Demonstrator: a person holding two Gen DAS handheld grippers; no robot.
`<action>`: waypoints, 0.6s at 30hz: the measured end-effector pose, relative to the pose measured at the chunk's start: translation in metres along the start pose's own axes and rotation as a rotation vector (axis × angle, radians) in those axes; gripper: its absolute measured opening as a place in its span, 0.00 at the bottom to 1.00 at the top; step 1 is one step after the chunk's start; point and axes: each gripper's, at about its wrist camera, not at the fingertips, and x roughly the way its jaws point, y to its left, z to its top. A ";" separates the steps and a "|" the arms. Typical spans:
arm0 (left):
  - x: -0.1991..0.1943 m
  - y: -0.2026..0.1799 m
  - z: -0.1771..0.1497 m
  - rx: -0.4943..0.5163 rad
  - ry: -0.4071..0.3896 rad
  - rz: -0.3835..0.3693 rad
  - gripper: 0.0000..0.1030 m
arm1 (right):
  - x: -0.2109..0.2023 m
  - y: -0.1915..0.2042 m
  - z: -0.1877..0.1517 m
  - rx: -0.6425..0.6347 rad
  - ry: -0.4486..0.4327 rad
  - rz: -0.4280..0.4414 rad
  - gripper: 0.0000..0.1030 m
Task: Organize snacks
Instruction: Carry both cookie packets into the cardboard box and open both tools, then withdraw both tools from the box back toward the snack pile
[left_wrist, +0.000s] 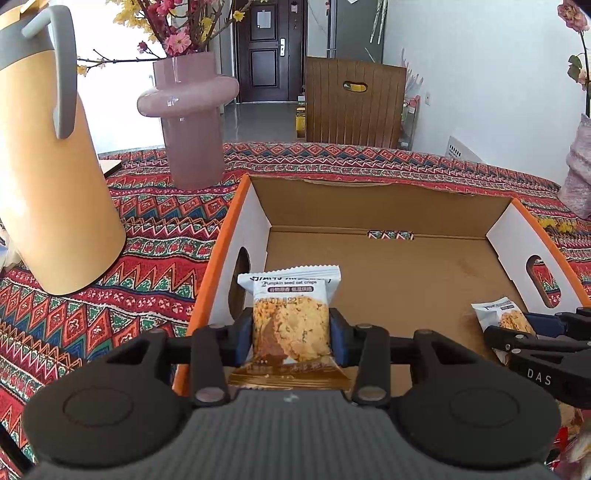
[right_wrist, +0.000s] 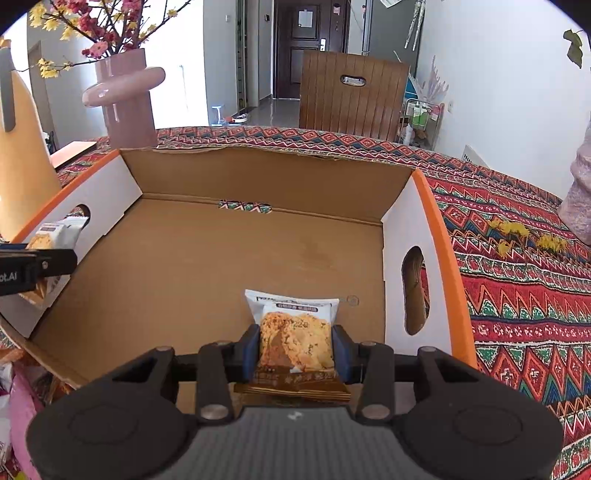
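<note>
Here, left hand-held gripper (left_wrist: 291, 334) clamping oat crisp packet (left_wrist: 290, 317), right hand-held gripper (right_wrist: 295, 352) likewise.

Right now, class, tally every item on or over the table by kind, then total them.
Snack packets: 2, one in the left gripper, one in the right gripper
Cardboard box: 1
Pink vase: 1
Yellow jug: 1
Total: 5
</note>
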 end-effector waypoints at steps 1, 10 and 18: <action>-0.003 -0.001 0.001 0.002 -0.009 0.002 0.45 | -0.002 -0.001 0.000 0.006 -0.010 -0.002 0.40; -0.030 0.003 0.004 -0.009 -0.103 -0.005 0.85 | -0.040 -0.001 0.005 0.029 -0.155 -0.008 0.90; -0.059 0.006 0.001 -0.024 -0.182 -0.029 1.00 | -0.070 -0.009 0.002 0.062 -0.239 -0.032 1.00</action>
